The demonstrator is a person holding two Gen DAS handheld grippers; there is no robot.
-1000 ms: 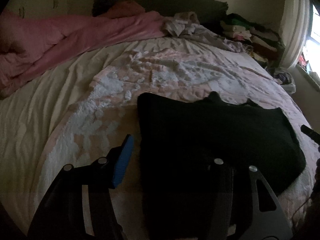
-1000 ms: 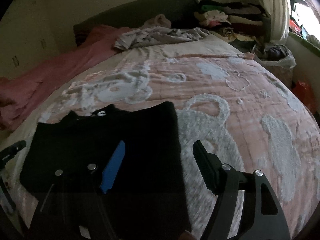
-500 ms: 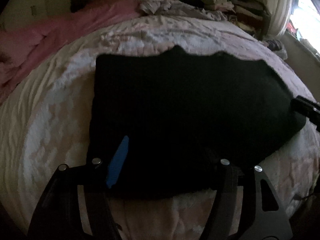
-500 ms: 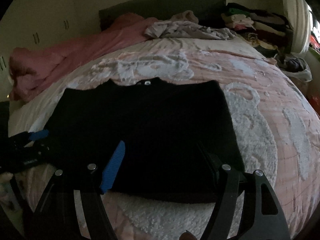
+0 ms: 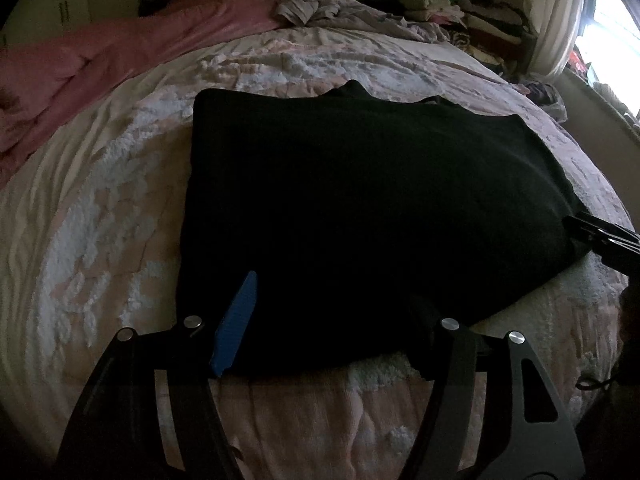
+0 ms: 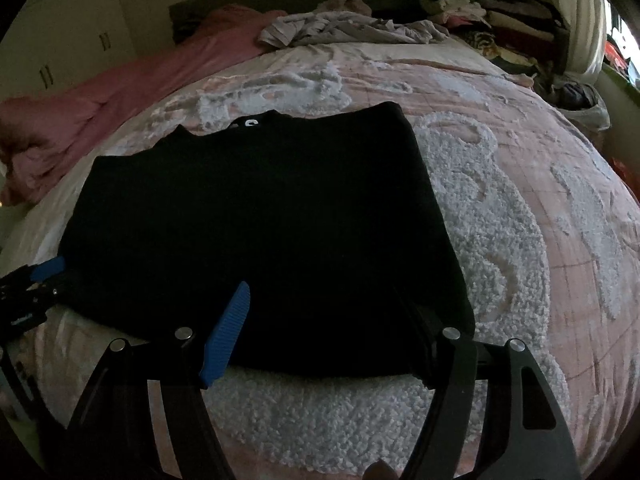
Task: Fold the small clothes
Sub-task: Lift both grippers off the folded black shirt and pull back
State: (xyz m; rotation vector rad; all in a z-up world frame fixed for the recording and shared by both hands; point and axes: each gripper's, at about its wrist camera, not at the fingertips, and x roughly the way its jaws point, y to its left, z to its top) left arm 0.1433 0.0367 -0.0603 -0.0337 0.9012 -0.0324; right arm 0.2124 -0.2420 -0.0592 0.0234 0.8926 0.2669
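A black garment (image 5: 360, 208) lies flat on the pink and white bedspread (image 5: 100, 220), folded into a rough rectangle, its collar at the far edge. In the right wrist view the garment (image 6: 272, 224) shows a white label at the collar. My left gripper (image 5: 332, 320) is open over the garment's near edge, toward its left corner. My right gripper (image 6: 324, 320) is open over the near edge, toward its right corner. The right gripper also shows at the left wrist view's right edge (image 5: 600, 236). The left gripper shows at the right wrist view's left edge (image 6: 36, 280).
A pink duvet (image 5: 100, 56) is bunched along the bed's far left. A crumpled grey-lilac cloth (image 6: 352, 28) lies near the headboard. Stacks of folded clothes (image 6: 488, 12) stand at the far right by the curtain and window. The bedspread (image 6: 520, 200) stretches to the right.
Both grippers pulled back toward me and centred over the garment's near edge. The garment now lies wholly ahead of the open jaws in both views.
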